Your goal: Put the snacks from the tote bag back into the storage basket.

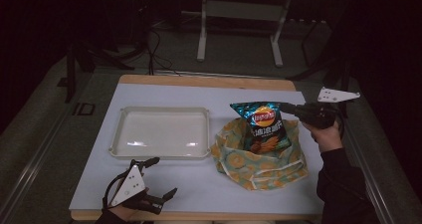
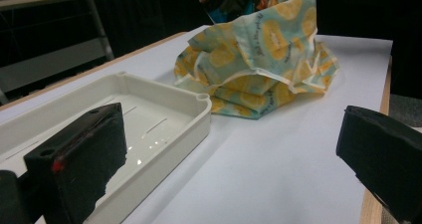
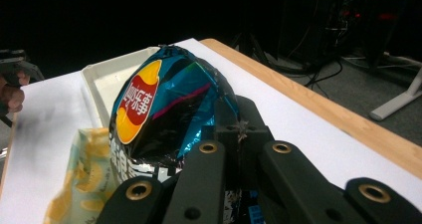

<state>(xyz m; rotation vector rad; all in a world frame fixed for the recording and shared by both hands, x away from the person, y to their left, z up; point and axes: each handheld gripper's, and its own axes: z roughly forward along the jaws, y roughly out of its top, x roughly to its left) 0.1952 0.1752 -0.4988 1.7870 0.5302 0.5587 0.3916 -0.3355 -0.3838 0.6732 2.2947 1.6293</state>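
The right gripper's [image 1: 293, 108] jaws were clamped on the top edge of one blue chip bag [image 1: 263, 126], held partly inside one yellow-patterned cloth bag [image 1: 259, 162] on the white surface [image 1: 199, 184]. Its red-and-yellow logo bore writing too small to read. One white tray [image 1: 161, 133] lay just beside. The left gripper's [image 1: 158, 176] jaws stood apart, holding nothing.

room: dark, dimly lit | floor: grey floor [image 1: 234, 50] | 12 o'clock: white metal stand [image 1: 239, 15] | 11 o'clock: black cables [image 1: 154, 50] | centre: white-topped wooden table [image 1: 199, 184]
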